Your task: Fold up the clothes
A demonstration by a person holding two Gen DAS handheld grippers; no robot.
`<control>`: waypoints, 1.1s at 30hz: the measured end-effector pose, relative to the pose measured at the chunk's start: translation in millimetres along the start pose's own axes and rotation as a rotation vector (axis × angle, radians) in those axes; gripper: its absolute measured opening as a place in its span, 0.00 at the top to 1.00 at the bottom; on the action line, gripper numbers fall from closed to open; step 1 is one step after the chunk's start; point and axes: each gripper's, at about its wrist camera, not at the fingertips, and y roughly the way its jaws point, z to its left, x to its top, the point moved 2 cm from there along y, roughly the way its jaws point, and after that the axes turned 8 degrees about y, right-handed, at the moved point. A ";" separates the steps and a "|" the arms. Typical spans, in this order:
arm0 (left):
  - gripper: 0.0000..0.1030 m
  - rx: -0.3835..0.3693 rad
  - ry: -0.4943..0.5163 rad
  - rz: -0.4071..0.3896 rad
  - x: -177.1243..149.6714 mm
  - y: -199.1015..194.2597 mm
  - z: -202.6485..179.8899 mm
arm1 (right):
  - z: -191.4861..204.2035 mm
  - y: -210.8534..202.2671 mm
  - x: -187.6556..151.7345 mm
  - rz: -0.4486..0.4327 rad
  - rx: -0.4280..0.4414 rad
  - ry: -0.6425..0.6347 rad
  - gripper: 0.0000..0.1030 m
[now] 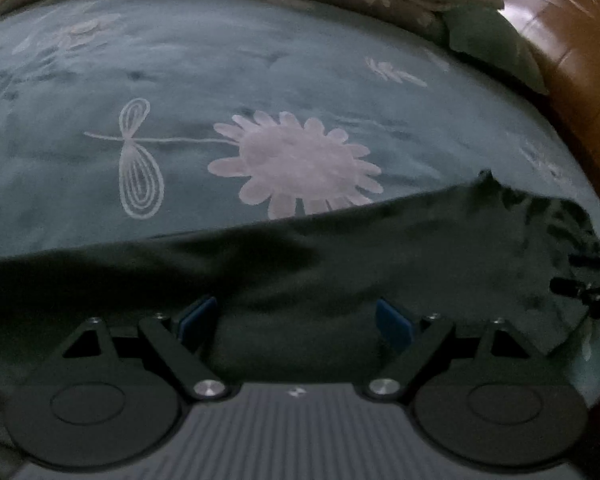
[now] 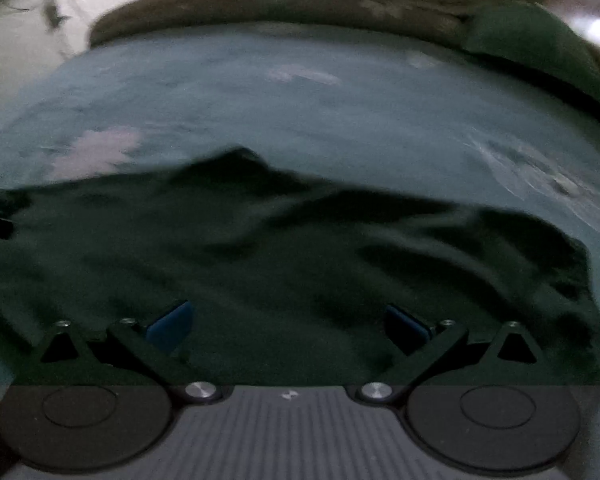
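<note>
Dim, grainy pics, motion blur (esp. right), fisheye-warped edges.

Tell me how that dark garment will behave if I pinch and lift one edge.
The dark garment lies in soft ridges and wrinkles on the bedspread, so it will likely droop, not hold shape. It looks thin, probably light. Both the left gripper and right gripper are open over it; one pinch may drag the rest.
</note>
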 end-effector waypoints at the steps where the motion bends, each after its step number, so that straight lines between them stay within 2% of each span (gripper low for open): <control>1: 0.16 -0.002 -0.005 -0.001 0.2 0.1 0.8 | -9.9 -0.8 -4.7 0.011 -0.036 0.007 0.00; 5: 0.14 -0.004 0.010 0.007 0.7 1.7 -0.3 | -45.8 -16.5 -17.3 0.024 -0.111 0.064 0.00; 8: 0.11 0.002 0.013 0.012 1.2 2.6 -3.3 | -56.4 -25.9 -15.2 0.007 -0.151 0.105 0.00; 12: 0.10 0.020 0.023 0.021 1.4 4.1 -7.6 | -55.0 -20.9 -9.2 -0.013 -0.148 0.131 0.00; 21: 0.06 0.044 0.027 0.045 6.4 8.8 -13.8 | -49.7 -31.4 -14.7 -0.012 -0.113 0.061 0.00; 29: 0.06 0.104 0.061 0.053 10.8 -8.2 -17.3 | -15.9 -19.2 -30.2 0.025 -0.009 -0.070 0.00; 32: 0.06 0.113 0.054 0.050 11.0 -16.3 -11.8 | -16.4 -25.3 -22.6 0.057 -0.009 -0.092 0.00; 33: 0.06 0.107 0.048 0.045 11.3 -18.0 -10.3 | -11.4 -26.5 -17.9 0.039 -0.002 -0.105 0.00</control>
